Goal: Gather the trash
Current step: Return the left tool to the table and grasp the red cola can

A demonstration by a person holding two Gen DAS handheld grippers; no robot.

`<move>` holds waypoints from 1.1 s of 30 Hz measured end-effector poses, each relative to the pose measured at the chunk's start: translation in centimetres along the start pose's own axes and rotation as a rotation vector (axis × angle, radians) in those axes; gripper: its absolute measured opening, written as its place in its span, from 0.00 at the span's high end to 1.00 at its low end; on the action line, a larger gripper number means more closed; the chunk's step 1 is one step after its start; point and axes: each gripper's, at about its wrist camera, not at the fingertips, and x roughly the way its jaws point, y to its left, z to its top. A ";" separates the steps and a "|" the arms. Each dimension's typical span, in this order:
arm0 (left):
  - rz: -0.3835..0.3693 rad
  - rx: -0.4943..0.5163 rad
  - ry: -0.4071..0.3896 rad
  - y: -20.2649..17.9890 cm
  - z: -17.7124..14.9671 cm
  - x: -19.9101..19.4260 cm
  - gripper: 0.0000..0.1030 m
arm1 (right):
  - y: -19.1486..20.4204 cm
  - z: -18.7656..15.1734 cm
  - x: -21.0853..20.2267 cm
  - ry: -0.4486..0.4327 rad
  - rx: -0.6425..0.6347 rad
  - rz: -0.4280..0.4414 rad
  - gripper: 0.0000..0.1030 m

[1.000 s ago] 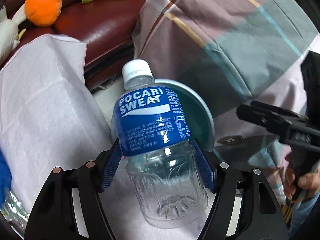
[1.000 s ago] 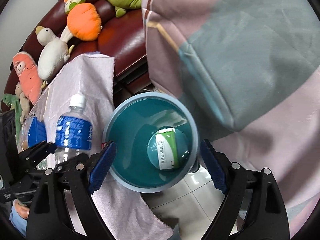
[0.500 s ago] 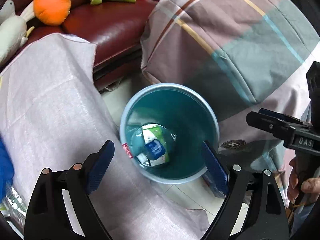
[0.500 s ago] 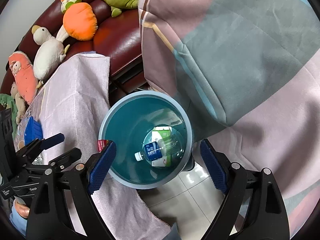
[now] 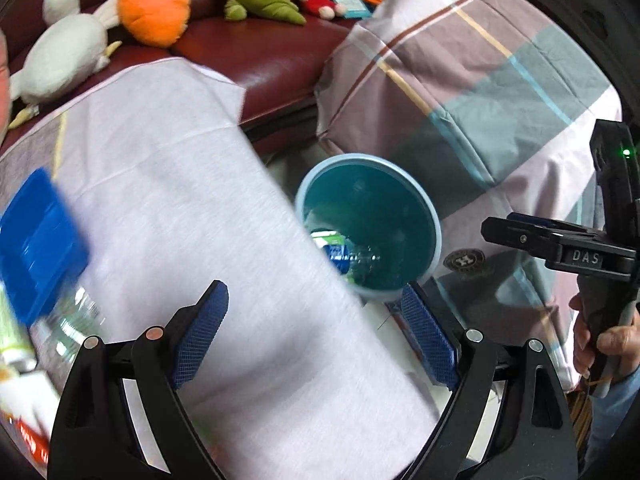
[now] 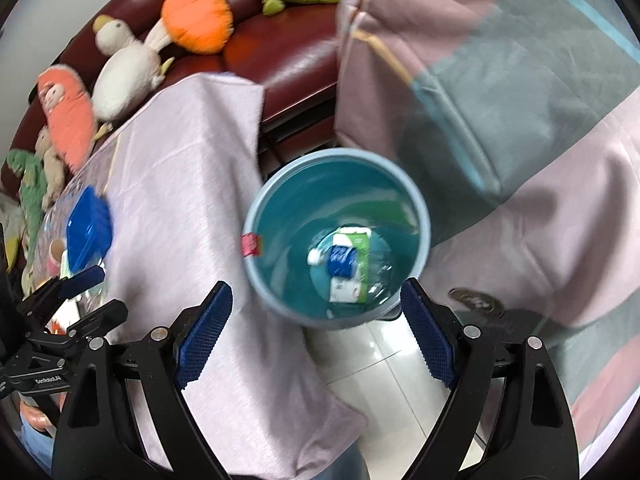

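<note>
The left gripper (image 5: 314,330) is held with its jaws wide apart, and nothing is seen between the blue pads (image 5: 198,334). Under and between these jaws a pale cloth (image 5: 192,200) is spread over a table. Ahead of the right jaw, just beyond its tip, a blue bin (image 5: 434,236) is seen on the tiled floor, partly hidden by the edge of the cloth. Far to the left of the left jaw, a second bottle (image 5: 60,320) with a blue label is blurred, so its position cannot be told exactly.

The right gripper (image 6: 316,330) is also held with the jaws wide, and nothing is gripped. The bin (image 6: 256,264) is seen ahead, between the two jaw tips, with its opening turned toward the camera. Inside it, at the bottom, a plastic bottle (image 6: 340,258) with a blue label and white cap is lying on its side, on top of a green and white carton (image 6: 352,280). A small red tag (image 6: 251,245) is attached to the bin rim on the side of the left jaw.

Behind the cloth a dark red sofa (image 6: 280,52) with soft toys (image 6: 196,20) is seen. To the right of the bin a striped blanket (image 6: 500,80) hangs down.
</note>
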 end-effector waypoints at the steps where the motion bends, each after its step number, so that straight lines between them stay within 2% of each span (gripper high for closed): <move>1: 0.003 -0.003 -0.004 0.5 -0.7 -0.8 0.13 | 0.6 -0.3 -0.1 0.003 -0.008 0.003 0.20; 8: 0.048 0.000 -0.033 3.8 -5.6 -5.7 0.13 | 6.2 -3.5 -1.6 0.022 -0.094 0.020 0.20; 19: 0.116 -0.068 -0.050 9.8 -13.8 -11.4 0.13 | 13.8 -8.1 -2.2 0.069 -0.220 0.046 0.20; 25: 0.154 -0.043 0.010 10.5 -18.4 -11.1 0.13 | 16.6 -10.5 -2.0 0.090 -0.271 0.058 0.20; 30: 0.142 -0.065 0.046 11.2 -21.0 -9.5 0.13 | 18.1 -12.2 -1.2 0.113 -0.287 0.069 0.20; 33: 0.128 -0.071 0.048 11.6 -21.5 -8.9 0.28 | 18.5 -12.9 -0.8 0.123 -0.295 0.079 0.20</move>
